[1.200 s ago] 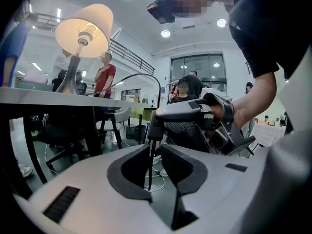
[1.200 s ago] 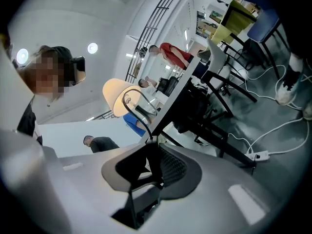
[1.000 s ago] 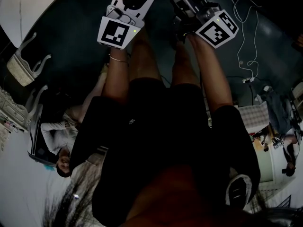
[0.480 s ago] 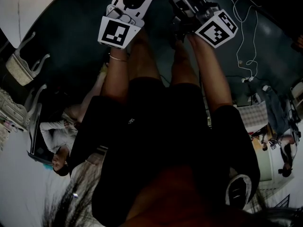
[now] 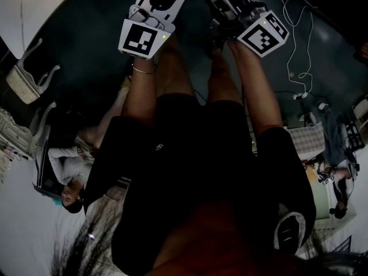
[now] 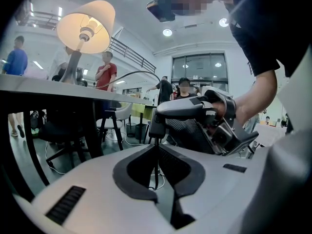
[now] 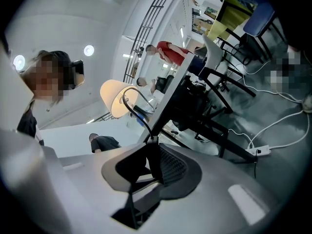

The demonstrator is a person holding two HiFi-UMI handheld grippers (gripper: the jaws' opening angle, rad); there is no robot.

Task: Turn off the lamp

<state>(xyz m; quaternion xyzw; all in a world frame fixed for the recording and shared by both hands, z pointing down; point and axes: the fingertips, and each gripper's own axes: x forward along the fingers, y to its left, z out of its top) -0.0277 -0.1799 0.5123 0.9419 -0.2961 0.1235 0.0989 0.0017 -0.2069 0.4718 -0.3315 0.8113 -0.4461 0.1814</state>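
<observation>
The lamp (image 6: 87,26) is lit, its cream shade glowing on the table (image 6: 44,87) up and to the left; in the right gripper view the lamp (image 7: 116,97) sits just above the jaws. Its black cord (image 7: 127,100) curves down off the table. My right gripper (image 7: 150,143) is shut on the dark inline switch (image 6: 156,124) on that cord. The cord (image 6: 156,160) hangs from the switch into my left gripper (image 6: 157,149), which is shut on it just below. In the head view both grippers (image 5: 140,39) (image 5: 263,34) are held out close together over the dark floor.
Black chairs and table legs (image 7: 214,106) stand beside me. A white cable and power strip (image 7: 261,150) lie on the floor. Several people (image 6: 106,71) stand behind the table. More chairs (image 5: 29,76) stand to my left.
</observation>
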